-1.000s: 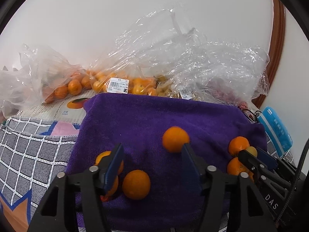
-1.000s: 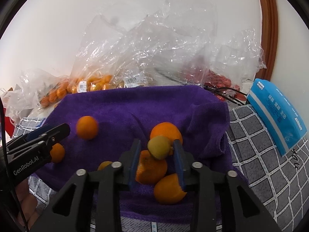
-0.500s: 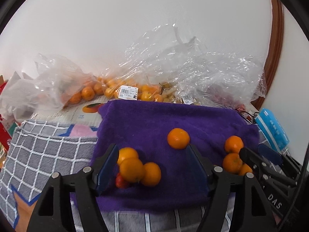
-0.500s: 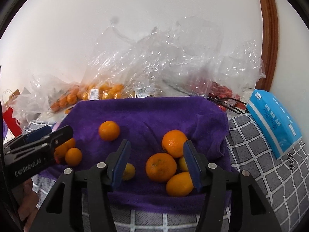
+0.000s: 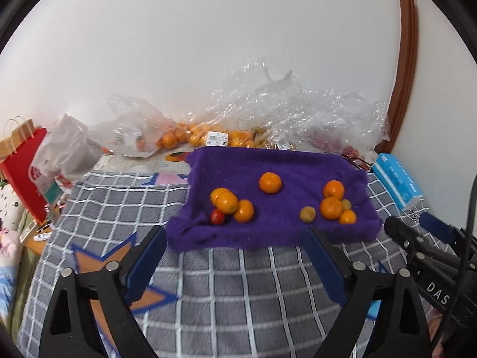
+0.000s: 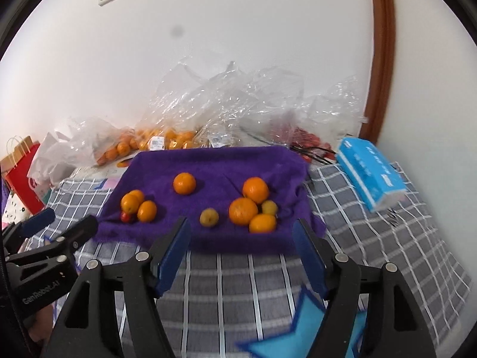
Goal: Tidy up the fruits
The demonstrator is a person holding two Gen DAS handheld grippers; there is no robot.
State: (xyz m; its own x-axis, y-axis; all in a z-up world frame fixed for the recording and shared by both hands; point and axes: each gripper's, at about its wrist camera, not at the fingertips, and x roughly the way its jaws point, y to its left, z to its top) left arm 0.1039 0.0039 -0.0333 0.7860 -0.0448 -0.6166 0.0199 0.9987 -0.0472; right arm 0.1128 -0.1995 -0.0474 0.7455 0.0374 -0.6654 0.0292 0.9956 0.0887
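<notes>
A purple towel point(image 5: 280, 161) point(image 6: 214, 161) lies on the checked cloth and bears the fruit. On its left are three oranges point(image 5: 228, 202) point(image 6: 130, 203) with a small red fruit point(image 5: 218, 216) point(image 6: 125, 216). One orange point(image 5: 270, 182) point(image 6: 184, 183) sits alone in the middle. On the right are several oranges point(image 5: 331, 208) point(image 6: 243, 211) with small yellow-green fruits point(image 5: 307, 214) point(image 6: 209, 217). My left gripper point(image 5: 235, 238) and right gripper point(image 6: 242, 232) are both open and empty, held back from the towel's near edge.
Clear plastic bags of oranges point(image 5: 190, 137) point(image 6: 167, 137) and red fruit point(image 6: 307, 140) lie against the wall behind the towel. A blue tissue pack point(image 5: 398, 180) point(image 6: 369, 176) lies at the right. A red paper bag point(image 5: 21, 161) stands at the left.
Both grippers have pulled back and up from the towel. The right gripper opened and left a small yellow-green fruit on the towel; the left gripper left an orange with the left group.
</notes>
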